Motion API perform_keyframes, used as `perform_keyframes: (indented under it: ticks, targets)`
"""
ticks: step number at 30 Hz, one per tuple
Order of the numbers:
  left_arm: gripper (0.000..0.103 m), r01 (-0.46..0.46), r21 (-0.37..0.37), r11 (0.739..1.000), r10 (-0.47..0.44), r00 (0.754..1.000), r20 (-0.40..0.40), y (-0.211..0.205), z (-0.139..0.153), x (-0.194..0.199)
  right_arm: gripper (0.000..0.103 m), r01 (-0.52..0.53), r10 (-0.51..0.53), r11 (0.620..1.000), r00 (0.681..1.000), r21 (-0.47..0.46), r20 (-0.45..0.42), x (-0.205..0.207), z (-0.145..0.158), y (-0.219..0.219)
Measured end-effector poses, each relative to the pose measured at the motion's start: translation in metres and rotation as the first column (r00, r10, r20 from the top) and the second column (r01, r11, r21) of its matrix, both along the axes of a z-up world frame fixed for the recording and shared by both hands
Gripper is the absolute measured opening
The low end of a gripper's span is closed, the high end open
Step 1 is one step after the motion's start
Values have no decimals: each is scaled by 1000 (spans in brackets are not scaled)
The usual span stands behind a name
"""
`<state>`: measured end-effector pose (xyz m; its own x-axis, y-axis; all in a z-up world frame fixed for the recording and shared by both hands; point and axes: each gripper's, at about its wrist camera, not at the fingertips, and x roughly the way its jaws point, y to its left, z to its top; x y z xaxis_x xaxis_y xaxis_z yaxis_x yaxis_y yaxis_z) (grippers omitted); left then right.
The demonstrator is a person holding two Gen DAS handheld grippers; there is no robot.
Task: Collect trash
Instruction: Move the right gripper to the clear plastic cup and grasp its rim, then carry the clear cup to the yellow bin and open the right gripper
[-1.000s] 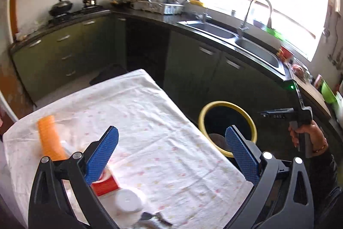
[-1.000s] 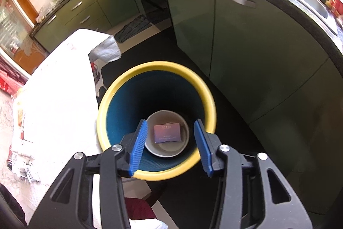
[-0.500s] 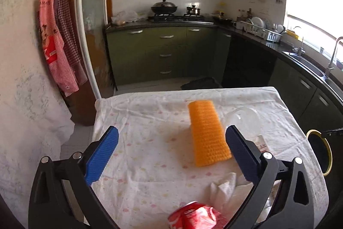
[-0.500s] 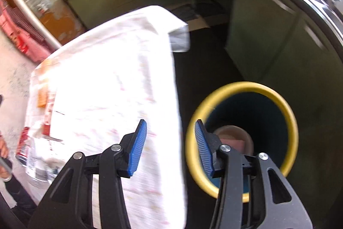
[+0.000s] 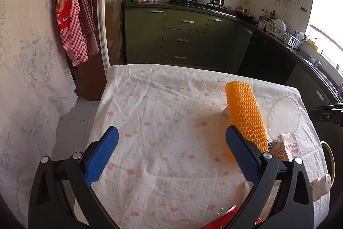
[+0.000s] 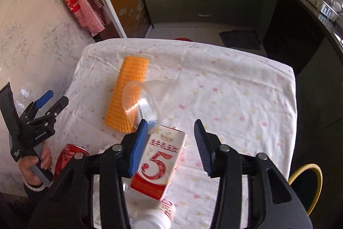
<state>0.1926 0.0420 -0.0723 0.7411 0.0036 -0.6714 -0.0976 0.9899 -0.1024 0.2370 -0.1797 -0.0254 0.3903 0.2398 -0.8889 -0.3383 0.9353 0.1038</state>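
Observation:
Trash lies on a table with a white dotted cloth [image 5: 163, 121]. An orange honeycomb sleeve [image 5: 244, 115] lies at the right, with a clear plastic cup [image 5: 283, 117] and a red and white milk carton [image 5: 287, 149] beside it. My left gripper [image 5: 171, 156] is open and empty above the cloth. My right gripper [image 6: 171, 143] is open over the milk carton [image 6: 160, 160], which lies between its fingers. The sleeve [image 6: 128, 96], cup [image 6: 148, 96], a red can [image 6: 68, 156] and a white bottle [image 6: 154, 218] show there too. The yellow-rimmed bin [image 6: 308, 181] stands right of the table.
Green kitchen cabinets [image 5: 184, 38] and a dark counter with a stove run behind the table. A red checked apron [image 5: 70, 14] hangs at the left by a door. The left gripper also shows in the right wrist view [image 6: 51, 100], held by a hand.
My right gripper swung from above the bin back over the table and now hovers over the milk carton. My left gripper turned left, toward the table's far end.

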Motion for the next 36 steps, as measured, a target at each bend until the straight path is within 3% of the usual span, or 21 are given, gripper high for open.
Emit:
perform_keyframes:
  ticks: [7,12,14,28,36]
  targets:
    - [98,19,-16,1000,-19,1000,-18,-7,-5,1,40,0,3,987,1000,-162,15,24,-24,28]
    - [98,27,-8,1000,-27,999,-19,-13,-5,0,22,30,-24,977,999,-212,30,34,-36,26]
    - [98,31,-12,999,-31,999,-23,-14,-6,1,7,39,-33,976,999,-213,33,37,-38,23]
    - [98,50,-37,998,-51,999,-13,-13,-4,-1,5,89,-89,995,996,-41,-10,30,-8,-25]
    - [98,53,-37,998,-54,998,-13,-13,-5,-1,5,194,-193,981,980,15,-40,-9,-2,-97]
